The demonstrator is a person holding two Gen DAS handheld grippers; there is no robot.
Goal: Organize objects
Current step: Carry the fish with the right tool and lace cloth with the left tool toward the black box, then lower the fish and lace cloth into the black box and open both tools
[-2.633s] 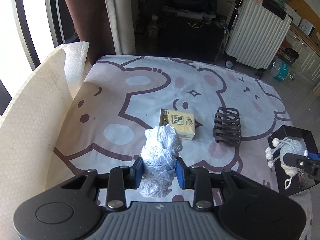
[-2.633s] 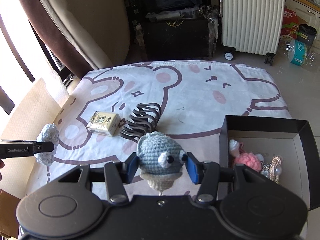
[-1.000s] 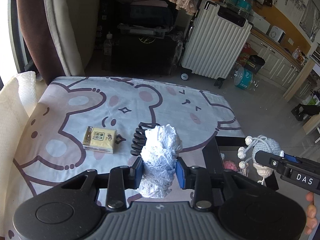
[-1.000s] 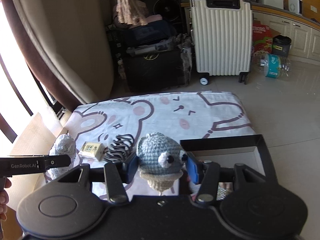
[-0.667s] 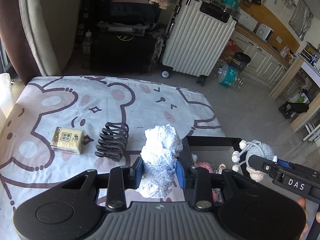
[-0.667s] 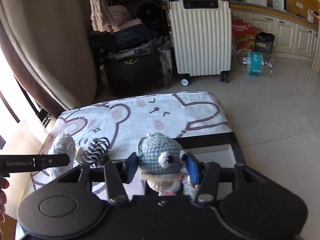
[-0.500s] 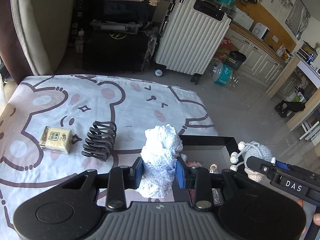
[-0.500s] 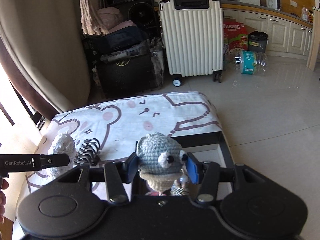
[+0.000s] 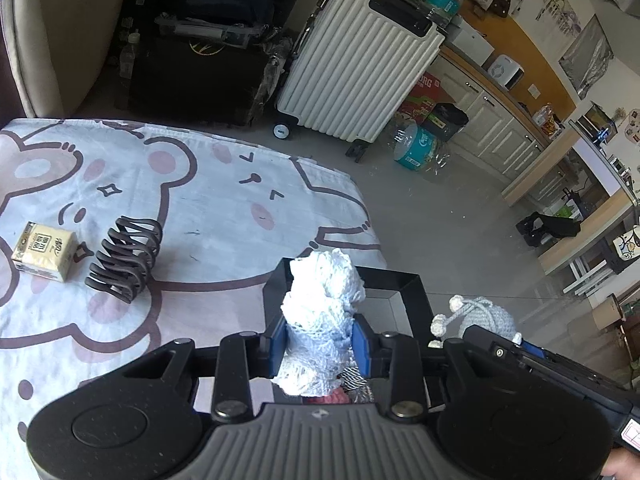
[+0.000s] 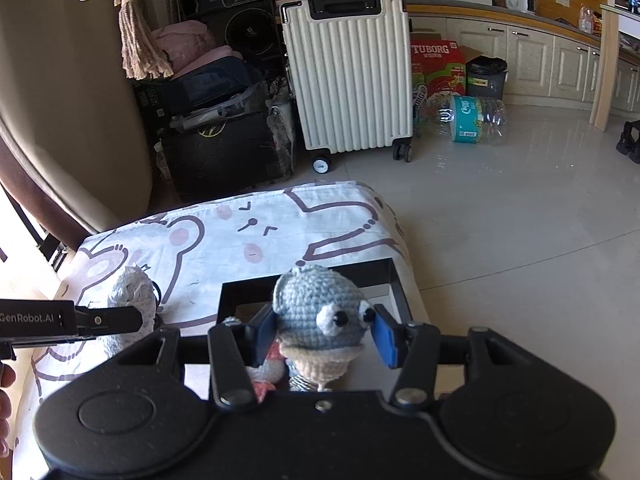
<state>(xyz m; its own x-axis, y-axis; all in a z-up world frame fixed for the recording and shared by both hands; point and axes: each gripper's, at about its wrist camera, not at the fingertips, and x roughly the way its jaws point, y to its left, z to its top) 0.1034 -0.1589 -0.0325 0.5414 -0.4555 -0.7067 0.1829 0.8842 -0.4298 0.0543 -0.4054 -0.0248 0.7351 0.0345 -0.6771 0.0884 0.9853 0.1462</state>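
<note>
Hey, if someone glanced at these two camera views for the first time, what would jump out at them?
Probably the two crocheted things held up close to each lens: a pale blue knitted bundle clamped in the left tongs, and a grey-blue googly-eyed crochet doll between the right tongs. Both hang over an open black box at the edge of the bear-print cloth.

Both wrist cams look fwd-down, close; share black box and suitcase.

left gripper: fingers clamped on a load | right gripper: fingers parted wider, holding
</note>
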